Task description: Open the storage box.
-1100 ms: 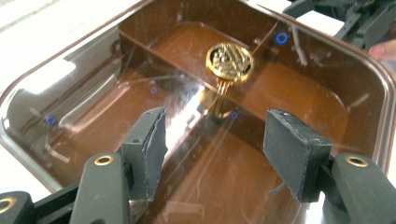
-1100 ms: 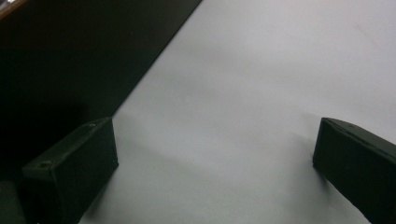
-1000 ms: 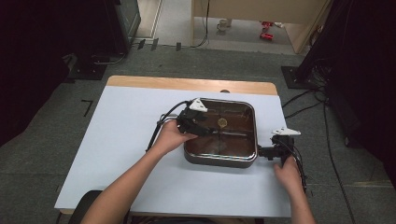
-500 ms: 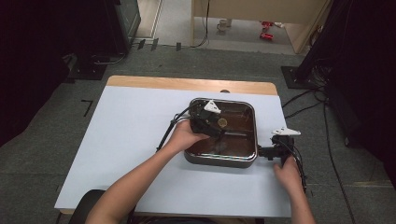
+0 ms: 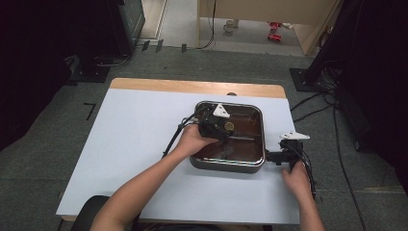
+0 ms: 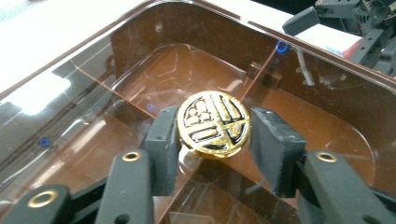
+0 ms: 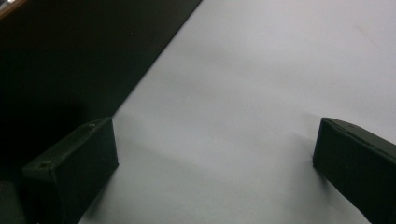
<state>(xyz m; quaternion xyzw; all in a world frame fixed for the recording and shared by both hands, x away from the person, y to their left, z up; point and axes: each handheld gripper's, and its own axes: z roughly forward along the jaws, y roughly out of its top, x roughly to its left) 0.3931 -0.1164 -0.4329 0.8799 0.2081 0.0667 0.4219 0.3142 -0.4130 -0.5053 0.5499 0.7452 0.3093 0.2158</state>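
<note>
**Kid:** Gold and shiny! What is that round thing?

**Helper:** In the high view, a brown glass lid [image 5: 240, 139] covers a square pan [image 5: 226, 165] in the middle. The left gripper [image 5: 222, 129] sits on top of it. The right gripper [image 5: 269, 156] waits beside the pan's right edge.

**Kid:** And up close?

**Helper:** In the left gripper view, the jaws have just been closing around the gold knob [image 6: 214, 123] at the centre. The left pad [image 6: 163, 140] touches it; the right pad [image 6: 273, 144] looks just beside it.

**Kid:** Could it slip?

**Helper:** Maybe. The knob is smooth, so a weak squeeze could drop the lid.

**Kid:** The other view?

**Helper:** Wide-open jaws, nothing held, over the white table [image 7: 261, 93]. Lots of room there.
</note>
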